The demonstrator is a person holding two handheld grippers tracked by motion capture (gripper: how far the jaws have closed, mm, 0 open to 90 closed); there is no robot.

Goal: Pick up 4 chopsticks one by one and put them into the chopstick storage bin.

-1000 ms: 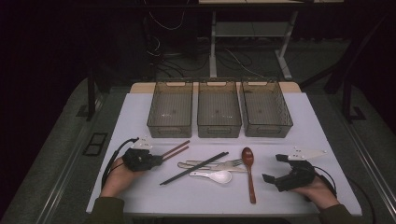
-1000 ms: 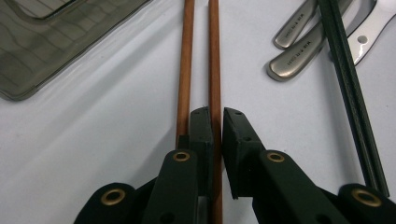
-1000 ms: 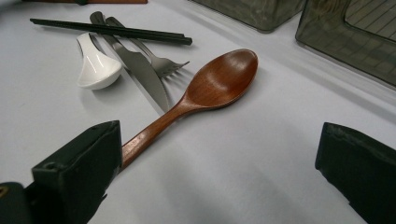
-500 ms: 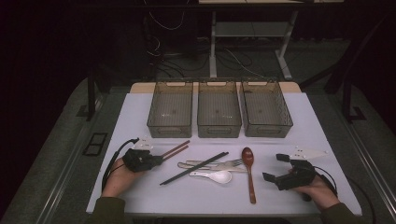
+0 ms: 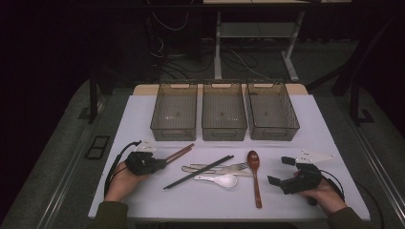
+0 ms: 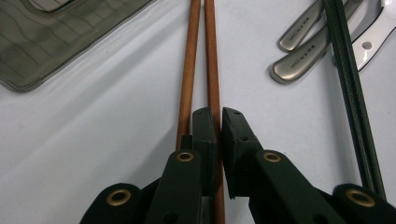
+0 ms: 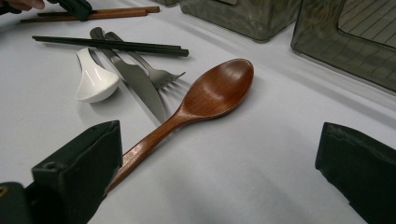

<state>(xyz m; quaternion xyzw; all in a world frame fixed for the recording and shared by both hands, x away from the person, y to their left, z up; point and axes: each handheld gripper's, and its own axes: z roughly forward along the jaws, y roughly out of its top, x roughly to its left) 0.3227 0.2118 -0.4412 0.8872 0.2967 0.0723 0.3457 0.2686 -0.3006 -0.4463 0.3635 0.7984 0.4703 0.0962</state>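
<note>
Chopsticks (image 6: pixel 201 56) | brown pair | one stick between left tongs (image 6: pixel 218 122), clamped

Three smoked, see-through bins, left (image 5: pixel 173 132), middle (image 5: pixel 224 133) and right (image 5: pixel 274 133), stand side by side on the white table (image 5: pixel 310 124), beyond both grippers. A pair of black chopsticks (image 5: pixel 198 172) lies aslant just right of the left gripper (image 5: pixel 165 162). A metal knife (image 7: pixel 140 88), a metal fork (image 7: pixel 159 74) and a white ceramic spoon (image 5: pixel 224 180) lie together between the left gripper and the right gripper (image 5: pixel 279 171).
</note>
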